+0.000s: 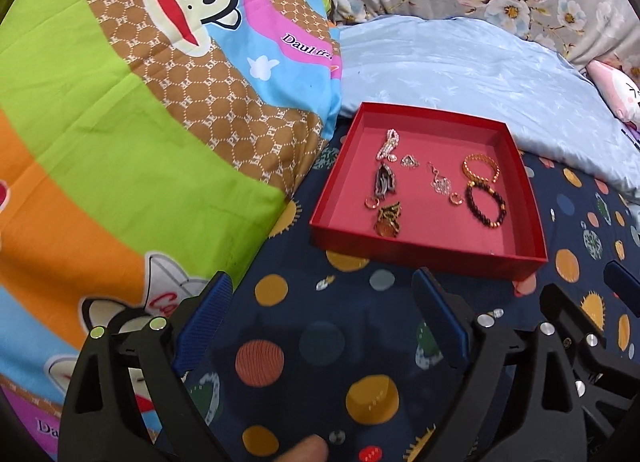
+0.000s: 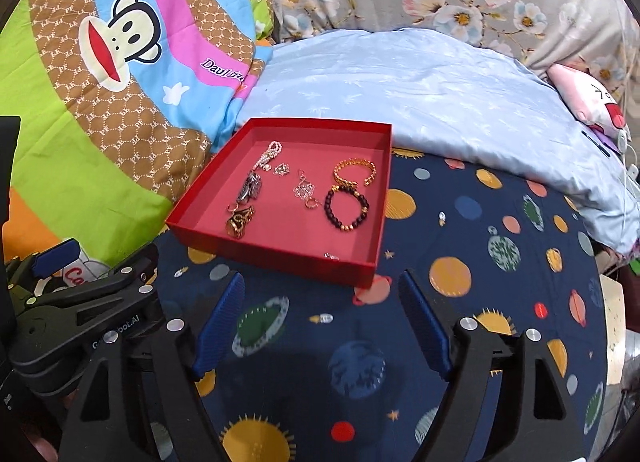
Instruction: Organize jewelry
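Both grippers, left gripper (image 1: 322, 324) and right gripper (image 2: 320, 324), spread and empty, near red tray (image 2: 280, 262). Jewelry apparently all in; sorting seemingly finished, perhaps only checking small bead (image 2: 331, 256) at the near rim.

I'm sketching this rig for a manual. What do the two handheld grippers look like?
Both look alike: the left gripper and right gripper have matte black plastic frames with triangular cut-outs, round silver bolt heads at the pivots, and jaws lined with ribbed blue pads. The left gripper also carries two yellow-green round markers. Partly legible white lettering marks its body in the right wrist view. No sleeves visible.
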